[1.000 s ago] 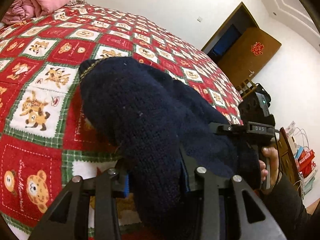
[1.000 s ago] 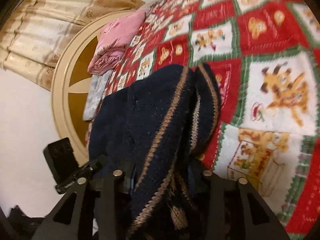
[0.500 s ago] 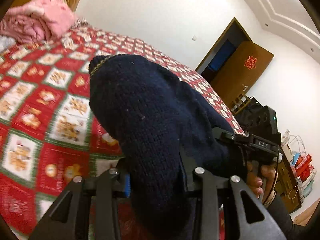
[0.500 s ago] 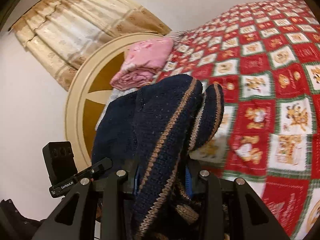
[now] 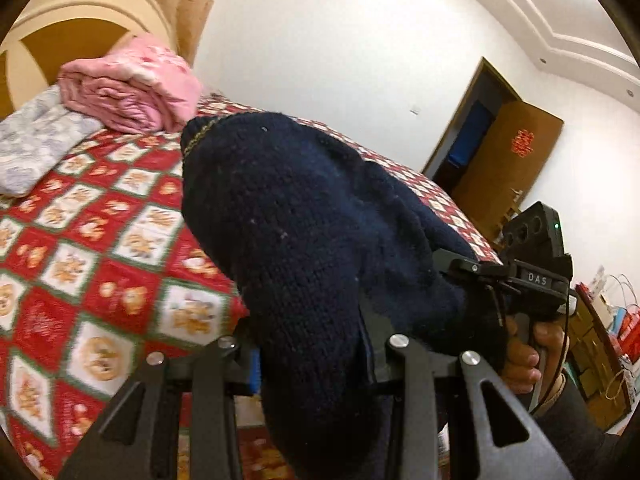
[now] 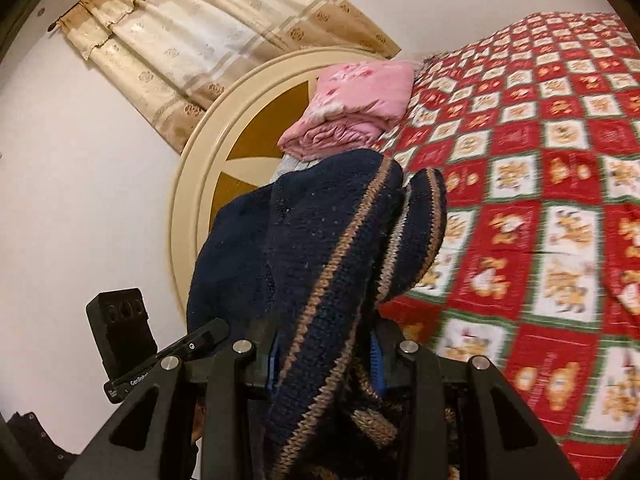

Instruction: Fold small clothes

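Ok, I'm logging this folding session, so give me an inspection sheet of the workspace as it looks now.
Surface: bed with a red bear-print quilt.
Job's things: dark knitted sweater, tan stripes, bunched and lifted.
Clutter: folded pink blanket on a grey one.
Grippers: left hand-held gripper and right hand-held gripper both shut on the sweater.
Cables: thin cord by the right hand.
Surroundings: curtain, round headboard, open brown door.

White walls (image 5: 320,40), bed (image 6: 560,160), blurred curtains (image 6: 180,40).
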### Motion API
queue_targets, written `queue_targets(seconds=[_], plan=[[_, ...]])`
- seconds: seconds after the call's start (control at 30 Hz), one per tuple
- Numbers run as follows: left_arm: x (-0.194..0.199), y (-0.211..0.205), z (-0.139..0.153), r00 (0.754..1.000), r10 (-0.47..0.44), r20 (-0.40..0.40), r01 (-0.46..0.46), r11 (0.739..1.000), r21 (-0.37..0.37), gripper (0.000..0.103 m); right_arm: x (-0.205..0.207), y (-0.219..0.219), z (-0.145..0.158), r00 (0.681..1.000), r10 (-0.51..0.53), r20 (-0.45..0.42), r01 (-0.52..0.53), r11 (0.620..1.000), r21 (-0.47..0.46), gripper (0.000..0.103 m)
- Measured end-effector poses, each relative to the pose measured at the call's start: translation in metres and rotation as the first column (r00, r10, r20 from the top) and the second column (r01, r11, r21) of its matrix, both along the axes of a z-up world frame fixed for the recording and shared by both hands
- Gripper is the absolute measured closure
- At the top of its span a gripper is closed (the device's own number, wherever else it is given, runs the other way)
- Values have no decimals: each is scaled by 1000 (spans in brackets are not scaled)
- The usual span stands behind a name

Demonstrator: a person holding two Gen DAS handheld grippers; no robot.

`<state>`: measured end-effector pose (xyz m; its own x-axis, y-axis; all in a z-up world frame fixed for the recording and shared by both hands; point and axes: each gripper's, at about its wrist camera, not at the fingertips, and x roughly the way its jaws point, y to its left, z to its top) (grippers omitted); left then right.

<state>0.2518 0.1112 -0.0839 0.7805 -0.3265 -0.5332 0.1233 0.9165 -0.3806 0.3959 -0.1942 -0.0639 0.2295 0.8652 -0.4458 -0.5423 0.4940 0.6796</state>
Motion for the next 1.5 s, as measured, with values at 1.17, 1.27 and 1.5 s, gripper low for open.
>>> queue_targets(seconds=[1.17,1.27,1.5], plan=[[52,88,-115,967,125,-224,-121,992,31,59,72,104,-134,963,-7,-269,-41,984,-173,64],[52,79,-110,967,161,-200,-138,983,122,52,73,100,-137,957,-5,-291,-45,985,-167,60],[16,68,-81,967,245,-74,-213,931,296,39,41,79,-95,992,-90,-90,59,952,-299,45]])
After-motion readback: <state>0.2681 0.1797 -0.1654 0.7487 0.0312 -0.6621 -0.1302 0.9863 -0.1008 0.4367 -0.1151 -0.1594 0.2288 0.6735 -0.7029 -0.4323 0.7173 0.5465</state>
